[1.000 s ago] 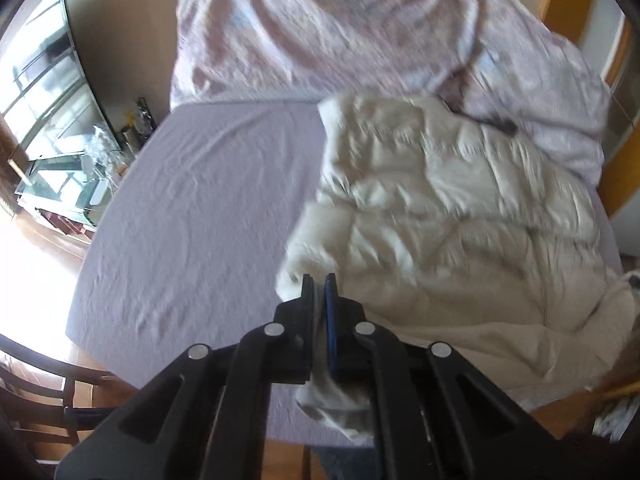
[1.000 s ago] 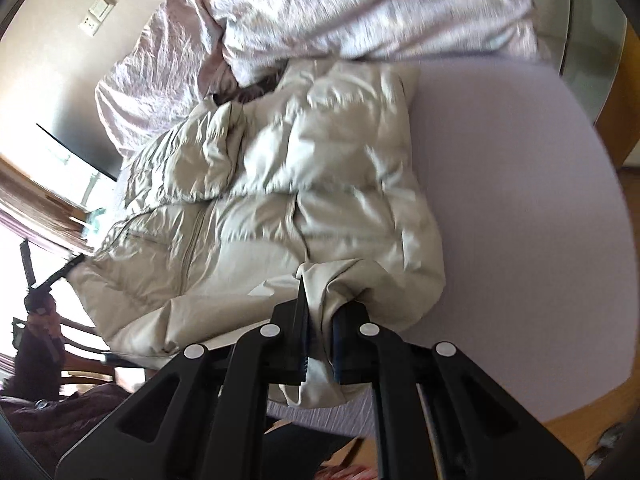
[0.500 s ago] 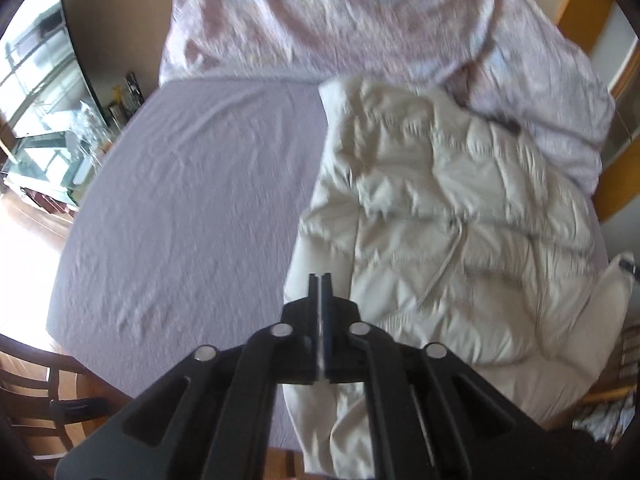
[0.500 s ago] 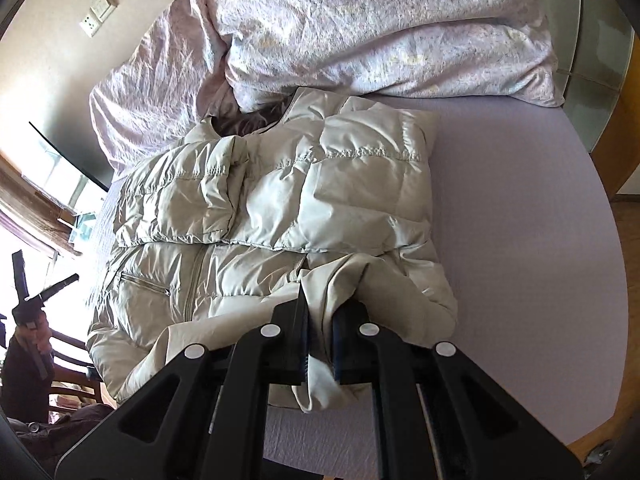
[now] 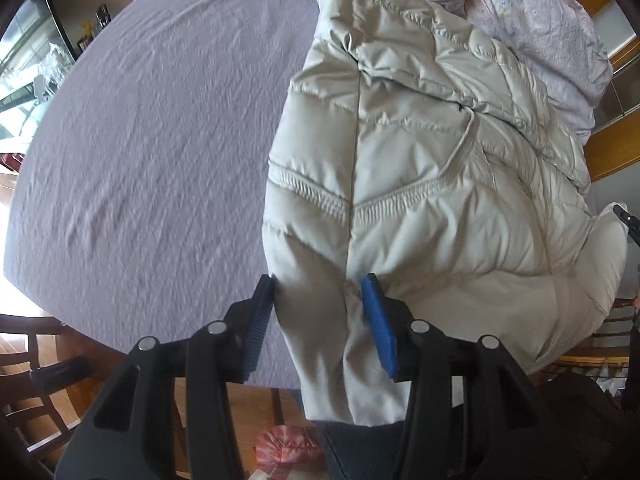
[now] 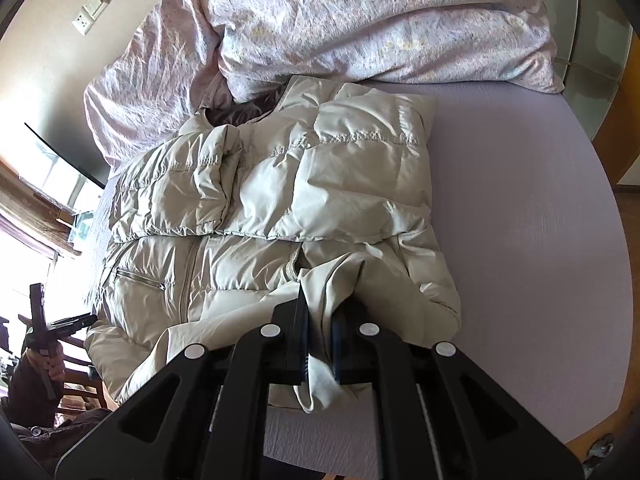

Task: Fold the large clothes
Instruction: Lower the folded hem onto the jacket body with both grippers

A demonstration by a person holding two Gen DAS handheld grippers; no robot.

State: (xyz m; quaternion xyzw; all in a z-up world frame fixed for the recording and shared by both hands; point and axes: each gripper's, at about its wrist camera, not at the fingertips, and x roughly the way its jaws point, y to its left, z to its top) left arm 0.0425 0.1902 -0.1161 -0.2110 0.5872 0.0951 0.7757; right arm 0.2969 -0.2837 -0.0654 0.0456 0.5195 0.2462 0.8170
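A cream puffer jacket (image 5: 432,168) lies on the lilac bed sheet (image 5: 152,128), its near hem hanging over the bed's front edge. It also fills the right wrist view (image 6: 280,208), with one sleeve folded across the chest. My left gripper (image 5: 320,292) is open, its jaws standing on either side of the jacket's bottom corner. My right gripper (image 6: 320,320) is shut on a bunched fold of the jacket's hem.
A pink floral duvet (image 6: 360,20) is heaped at the head of the bed. Wooden chairs (image 5: 36,368) stand at the near left by the bed's edge. A glass cabinet (image 5: 24,52) is at far left. Wooden furniture (image 5: 612,148) flanks the right side.
My left gripper was shut on the jacket's corner and has opened, and has moved forward over the bed. The right gripper kept its hold and the jacket has settled flatter.
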